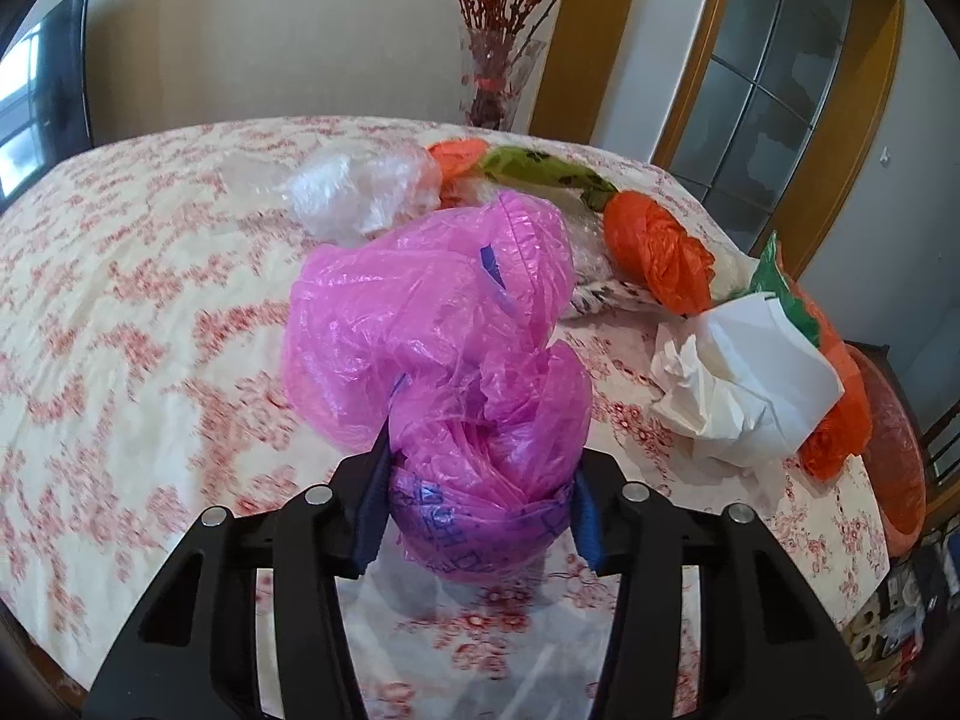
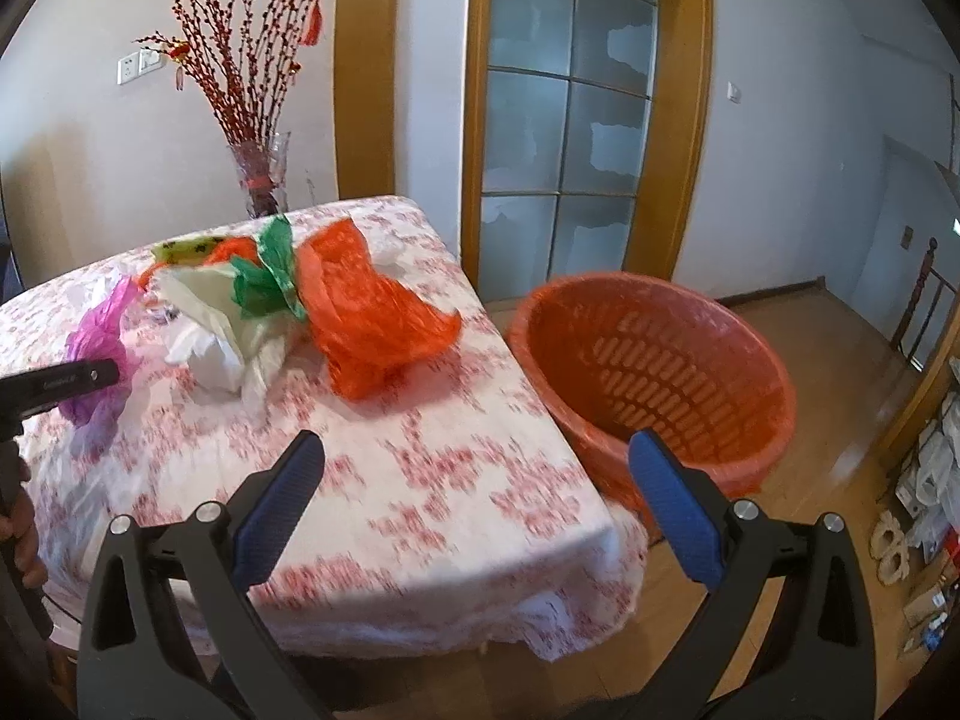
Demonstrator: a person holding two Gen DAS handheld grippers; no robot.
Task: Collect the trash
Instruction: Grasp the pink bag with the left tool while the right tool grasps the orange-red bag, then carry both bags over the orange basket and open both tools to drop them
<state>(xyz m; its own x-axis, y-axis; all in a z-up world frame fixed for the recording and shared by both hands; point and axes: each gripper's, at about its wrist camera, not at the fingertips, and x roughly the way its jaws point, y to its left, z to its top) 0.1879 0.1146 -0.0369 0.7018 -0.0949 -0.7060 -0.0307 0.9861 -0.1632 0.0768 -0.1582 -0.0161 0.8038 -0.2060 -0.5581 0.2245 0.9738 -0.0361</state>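
Here, the left gripper had its blue fingers clamped on a crumpled pink plastic bag, which rose upright from them over the floral-clothed surface. The right gripper, fingers wide apart and empty, hung above that surface's near corner, with open floor around the orange slotted basket beside its right edge.

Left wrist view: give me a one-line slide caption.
Left gripper with its jaws pressed on a crumpled pink plastic bag above the floral tablecloth, with more bags and paper piled beyond.
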